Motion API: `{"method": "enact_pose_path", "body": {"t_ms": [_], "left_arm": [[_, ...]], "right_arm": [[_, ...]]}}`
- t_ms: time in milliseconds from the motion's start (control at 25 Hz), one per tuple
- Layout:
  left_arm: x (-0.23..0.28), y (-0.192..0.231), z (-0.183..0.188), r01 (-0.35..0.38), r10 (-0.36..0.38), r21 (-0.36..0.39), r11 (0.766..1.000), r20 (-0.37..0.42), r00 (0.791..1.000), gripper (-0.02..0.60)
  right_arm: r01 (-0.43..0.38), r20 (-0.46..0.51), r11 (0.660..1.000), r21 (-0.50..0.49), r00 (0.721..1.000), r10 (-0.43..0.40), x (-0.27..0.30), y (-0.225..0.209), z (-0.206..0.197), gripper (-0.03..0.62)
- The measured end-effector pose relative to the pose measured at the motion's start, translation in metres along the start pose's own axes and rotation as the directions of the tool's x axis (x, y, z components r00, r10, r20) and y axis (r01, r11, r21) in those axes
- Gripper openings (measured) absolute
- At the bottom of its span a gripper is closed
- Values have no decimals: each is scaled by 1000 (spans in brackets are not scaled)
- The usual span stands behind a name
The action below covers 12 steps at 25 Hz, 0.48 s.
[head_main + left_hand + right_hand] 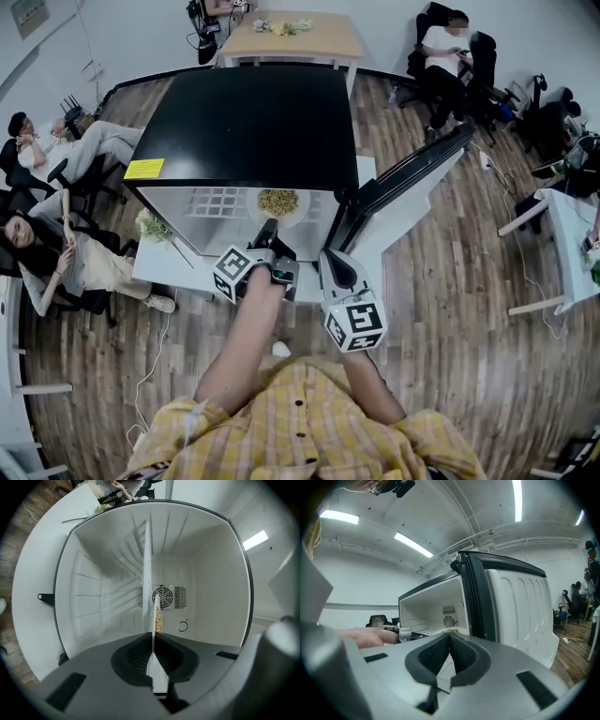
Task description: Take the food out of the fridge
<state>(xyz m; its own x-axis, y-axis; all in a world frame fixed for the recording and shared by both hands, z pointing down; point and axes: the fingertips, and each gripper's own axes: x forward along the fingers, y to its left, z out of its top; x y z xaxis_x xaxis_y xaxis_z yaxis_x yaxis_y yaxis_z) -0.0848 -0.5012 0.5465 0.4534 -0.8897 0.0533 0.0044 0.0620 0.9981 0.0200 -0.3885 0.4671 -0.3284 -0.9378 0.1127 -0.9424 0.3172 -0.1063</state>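
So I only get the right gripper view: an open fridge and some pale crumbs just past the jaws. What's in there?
Observer: The head view shows a white plate of yellowish food inside the fridge.
Operator: Is anything touching it?
Observer: Yes. The left gripper is shut on the plate's rim, which its own view shows pinched between the pads.
Operator: Anything on top of the fridge?
Observer: A yellow label at the front left corner of its black top.
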Motion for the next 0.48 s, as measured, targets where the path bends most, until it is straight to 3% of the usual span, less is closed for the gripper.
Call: {"method": "enact_pose_path", "body": {"t_ms": [480], "left_arm": [[-39, -24, -4, 34, -33, -12, 999, 47, 998, 20]], "right_arm": [[-49, -12, 999, -4, 999, 49, -3, 15, -1, 8]]}}
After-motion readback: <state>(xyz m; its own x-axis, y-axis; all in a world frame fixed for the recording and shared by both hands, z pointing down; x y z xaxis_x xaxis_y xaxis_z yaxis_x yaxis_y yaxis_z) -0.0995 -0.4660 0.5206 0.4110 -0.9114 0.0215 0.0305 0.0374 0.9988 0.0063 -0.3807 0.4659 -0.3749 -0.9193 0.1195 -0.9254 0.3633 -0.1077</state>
